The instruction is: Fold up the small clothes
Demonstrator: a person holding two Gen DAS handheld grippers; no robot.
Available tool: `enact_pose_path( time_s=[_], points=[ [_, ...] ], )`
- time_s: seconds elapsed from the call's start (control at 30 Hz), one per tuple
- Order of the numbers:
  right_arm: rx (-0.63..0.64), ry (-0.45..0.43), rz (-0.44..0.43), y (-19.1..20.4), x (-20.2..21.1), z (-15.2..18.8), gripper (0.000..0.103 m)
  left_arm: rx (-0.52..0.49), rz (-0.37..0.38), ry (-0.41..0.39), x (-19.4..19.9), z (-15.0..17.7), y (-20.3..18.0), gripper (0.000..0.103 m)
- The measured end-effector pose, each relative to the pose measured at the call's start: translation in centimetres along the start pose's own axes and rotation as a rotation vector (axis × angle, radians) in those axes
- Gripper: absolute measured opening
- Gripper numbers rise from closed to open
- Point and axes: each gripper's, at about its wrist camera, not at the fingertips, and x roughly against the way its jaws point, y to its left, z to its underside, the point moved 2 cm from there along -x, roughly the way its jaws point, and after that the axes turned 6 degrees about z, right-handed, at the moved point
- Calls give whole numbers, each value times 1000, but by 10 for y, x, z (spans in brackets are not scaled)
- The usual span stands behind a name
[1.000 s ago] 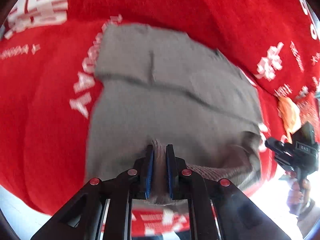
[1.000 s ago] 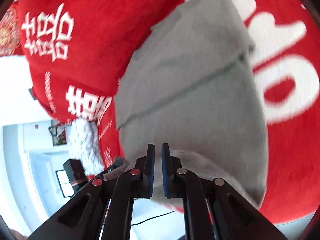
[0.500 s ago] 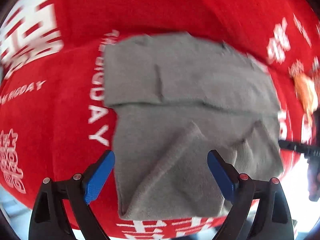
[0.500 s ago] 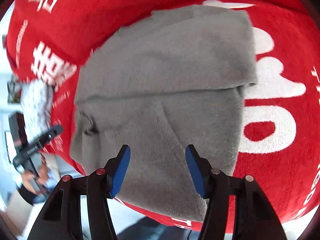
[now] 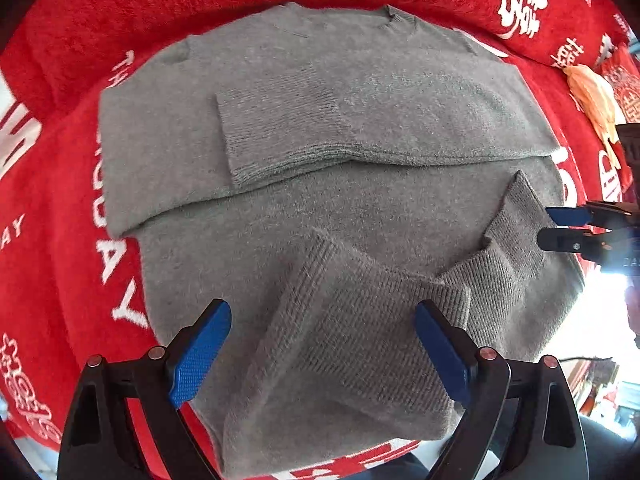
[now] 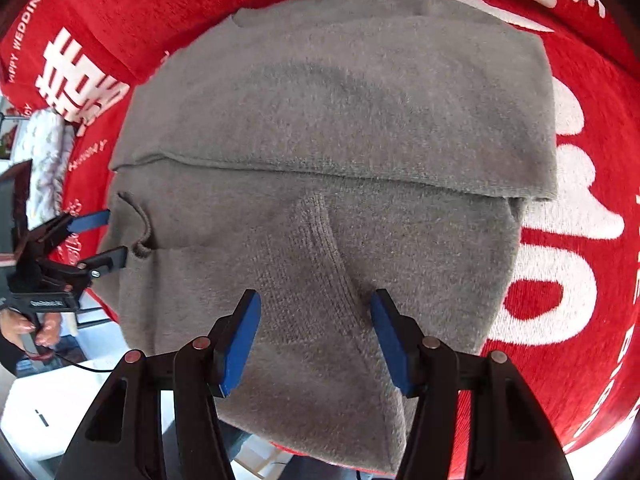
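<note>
A grey knit sweater [image 5: 360, 100] lies on a red blanket [image 5: 60, 168], sleeves folded across its chest. Its ribbed hem [image 5: 360, 340] is laid up over the body in a rumpled fold. My left gripper [image 5: 320, 312] points down over that fold, jaws wide open, pads clear of the knit. At the sweater's right edge my right gripper [image 5: 560, 228] is seen from the side. In the right wrist view the sweater [image 6: 360, 100] fills the middle. My right gripper [image 6: 316, 300] hangs open above the folded hem, nothing pinched. The left gripper [image 6: 108, 236] stands open at the sweater's left edge.
The red blanket [image 6: 580, 240] carries large white lettering. An orange cloth [image 5: 592, 96] lies at its far right. A white patterned bundle [image 6: 44, 160] lies beyond the left edge, and a hand [image 6: 24, 328] grips the left tool. The blanket's edge runs close under both grippers.
Both grippers were shut on the sweater's hem; both have opened and let it go. The hem now rests folded on the body, and both views have rolled and shifted over the sweater.
</note>
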Motion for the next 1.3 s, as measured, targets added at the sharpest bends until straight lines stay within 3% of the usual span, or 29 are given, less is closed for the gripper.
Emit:
enact_pose_path(
  time_s=[0.07,0.13,0.17,0.2,0.23,0.27,0.3,0.33,0.57,0.67,0.87,1.07,1.3],
  points=[
    [10,1,19,3,-2,0,62,-9,35,12,-3,-2,4,90],
    [13,2,51,8,-3,1,62,-13,66,32,-3,-4,5,52],
    [11,4,66,10,-4,3,61,-12,91,45,-4,-4,6,41],
    [19,12,94,14,-6,4,59,-13,113,56,-4,-3,7,18],
    [29,14,121,18,-6,5,50,-22,129,62,-4,-1,7,9],
    [44,16,158,21,-6,7,23,-30,132,58,-2,0,8,9],
    [61,24,190,25,-7,9,9,-37,136,46,3,0,7,9],
    [72,23,218,28,-5,11,7,-37,144,31,9,2,8,9],
    [56,-120,205,36,63,16,7,26,163,-107,79,-1,20,9],
    [58,-206,246,40,101,6,7,61,154,-186,109,-13,26,9],
    [39,-377,302,33,154,-51,7,97,95,-359,150,-65,54,9],
    [7,-379,320,4,122,-121,7,150,39,-396,114,-130,83,9],
    [-133,-247,298,-43,44,-169,7,227,-61,-293,33,-179,105,9]
  ],
)
